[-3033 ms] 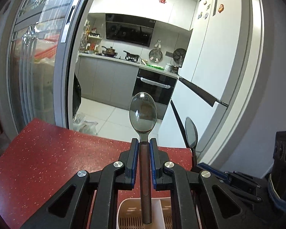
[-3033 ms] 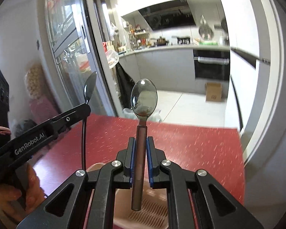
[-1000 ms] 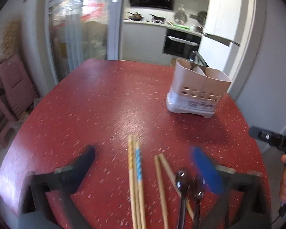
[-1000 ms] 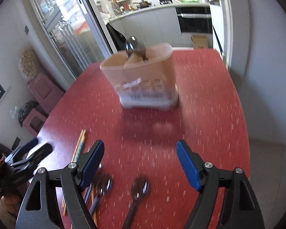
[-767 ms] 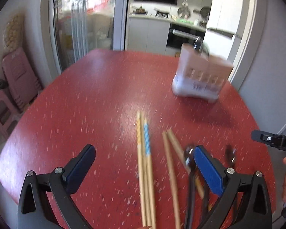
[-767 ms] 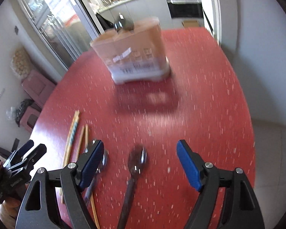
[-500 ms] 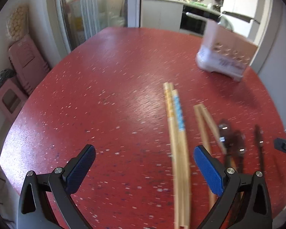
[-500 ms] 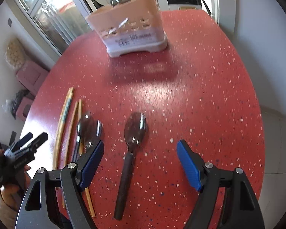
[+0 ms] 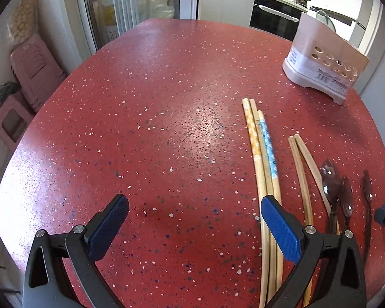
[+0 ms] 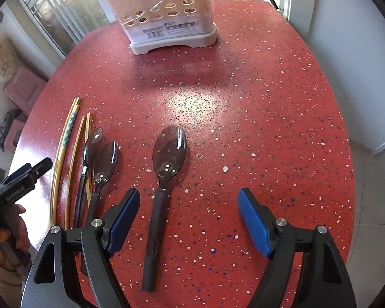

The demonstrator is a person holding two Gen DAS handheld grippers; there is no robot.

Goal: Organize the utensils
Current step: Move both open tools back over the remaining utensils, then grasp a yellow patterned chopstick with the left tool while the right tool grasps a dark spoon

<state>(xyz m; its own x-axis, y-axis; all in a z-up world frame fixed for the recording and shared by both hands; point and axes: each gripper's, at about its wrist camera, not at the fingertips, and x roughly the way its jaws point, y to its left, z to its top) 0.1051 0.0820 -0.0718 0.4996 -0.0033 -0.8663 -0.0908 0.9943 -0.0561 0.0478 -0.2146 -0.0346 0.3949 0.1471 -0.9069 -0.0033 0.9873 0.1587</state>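
Both tongs had dropped toward desk [image 9: 146, 118] since prev. frame, left tongs [image 9: 192, 218] & right tongs [image 10: 188, 210] wide open, empty; spoon [image 10: 166, 159] lay betw. right's fingers, caddy [image 10: 164, 18] beyond.

The left gripper [image 9: 192, 218] points steeply downward, its blue-padded jaws spread wide and empty. The right gripper [image 10: 188, 211] tilts down likewise, jaws wide apart, gripping nothing.

A: What lies between the right tongs [image 10: 188, 214]?
B: One spoon [image 10: 164, 174] on the counter [image 10: 269, 118]; two spoons [image 10: 100, 161] and chopsticks [image 10: 69, 141] left, caddy [image 10: 164, 15] beyond.
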